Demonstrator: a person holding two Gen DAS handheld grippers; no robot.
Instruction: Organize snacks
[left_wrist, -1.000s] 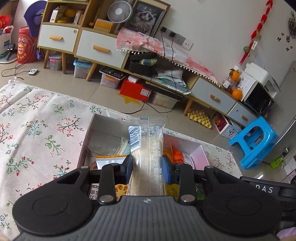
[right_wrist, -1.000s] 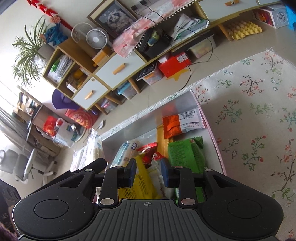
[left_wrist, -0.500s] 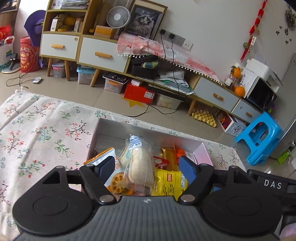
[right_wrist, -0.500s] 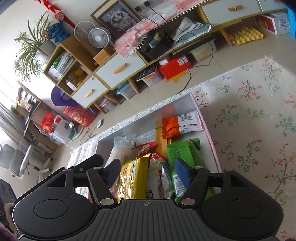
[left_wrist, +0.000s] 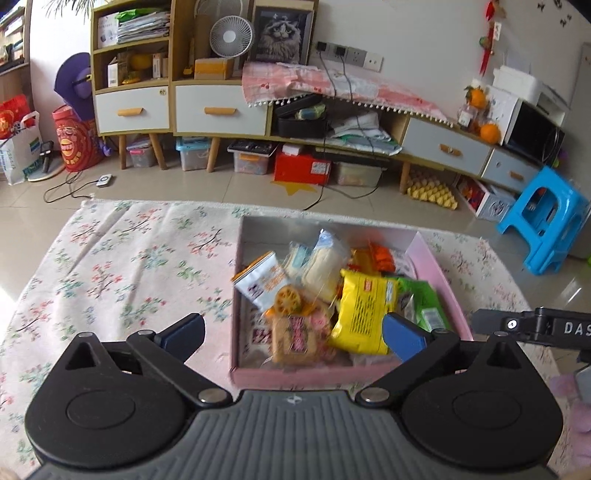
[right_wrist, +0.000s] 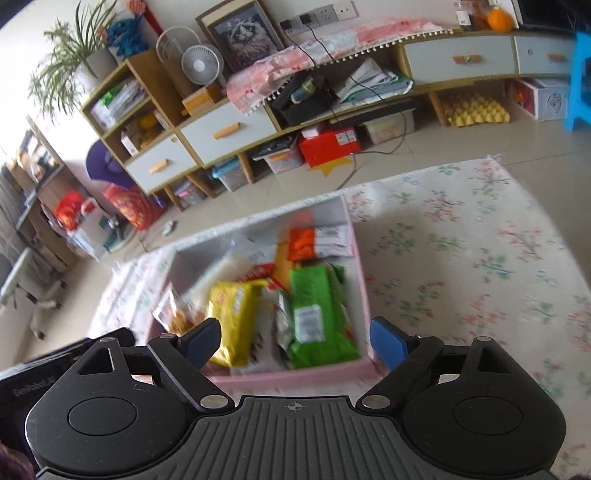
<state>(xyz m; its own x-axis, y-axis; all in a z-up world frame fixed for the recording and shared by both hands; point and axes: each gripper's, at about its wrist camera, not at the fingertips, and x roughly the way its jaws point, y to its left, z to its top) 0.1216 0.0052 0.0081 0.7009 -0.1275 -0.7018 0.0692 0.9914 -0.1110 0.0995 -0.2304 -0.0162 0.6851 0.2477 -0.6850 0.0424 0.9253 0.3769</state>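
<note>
A pink box (left_wrist: 306, 376) (right_wrist: 295, 378) lies on a floral cloth and holds several snack packets. Among them are a yellow packet (left_wrist: 364, 310) (right_wrist: 232, 317), a green packet (left_wrist: 424, 306) (right_wrist: 317, 314), a clear packet of pale buns (left_wrist: 325, 266), an orange-and-white packet (right_wrist: 317, 242) at the far end and a lotus-root snack bag (left_wrist: 295, 325). My left gripper (left_wrist: 293, 336) hangs above the box's near edge, its jaws still opening, nothing between them. My right gripper (right_wrist: 295, 341) hovers over the near end too, jaws opening and empty.
The floral cloth (left_wrist: 129, 266) (right_wrist: 461, 240) spreads wide on both sides of the box. Beyond its far edge is tiled floor, a long low cabinet (left_wrist: 221, 110) with drawers and clutter, and a blue stool (left_wrist: 546, 221). Part of the other gripper's body (left_wrist: 535, 326) shows at right.
Both grippers went from shut to wide apart: the left let go of the clear bun packet, the right of the yellow packet, and both now lie in the box. Both grippers pulled back and up.
</note>
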